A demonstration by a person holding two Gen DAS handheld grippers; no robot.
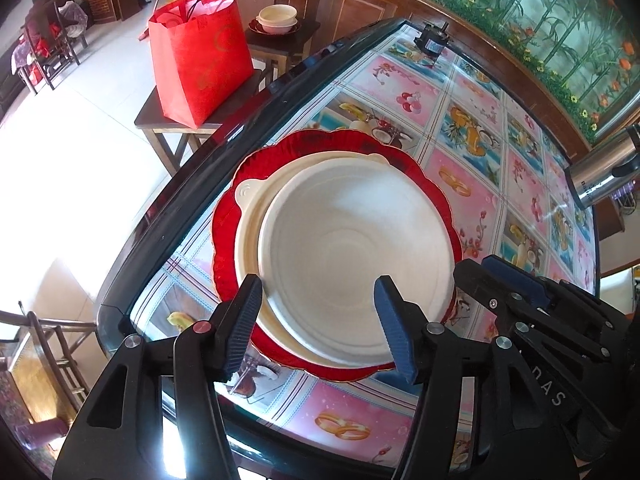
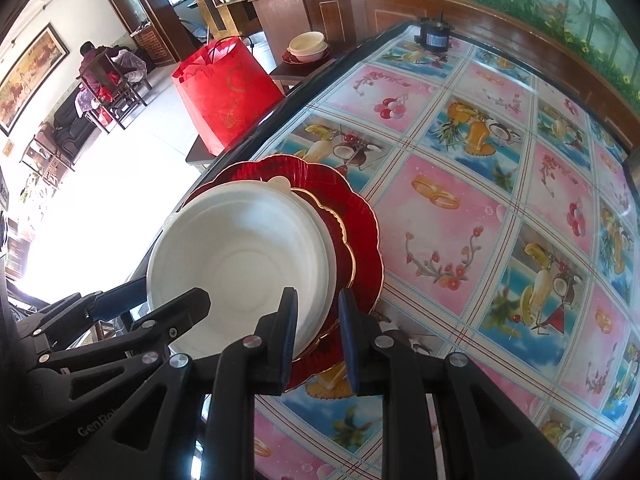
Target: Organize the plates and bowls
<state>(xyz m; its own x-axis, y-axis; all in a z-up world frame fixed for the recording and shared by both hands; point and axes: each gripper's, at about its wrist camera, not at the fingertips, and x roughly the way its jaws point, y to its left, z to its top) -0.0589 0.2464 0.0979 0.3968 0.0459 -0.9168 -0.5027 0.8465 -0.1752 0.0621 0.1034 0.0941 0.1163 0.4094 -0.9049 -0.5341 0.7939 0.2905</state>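
Note:
A white bowl nests in another white bowl with tabs, on a red scalloped plate near the table's left edge. My left gripper is open, its fingers hanging over the near rim of the top bowl. My right gripper is nearly closed around the rim of the bowl stack and a smaller red plate beneath it, above the large red plate. The right gripper's black body also shows in the left wrist view.
The table has a fruit-patterned cloth under glass. A small dark motor stands at its far end. A red bag and another bowl on a plate sit on stools beyond the edge. A steel flask is at the right.

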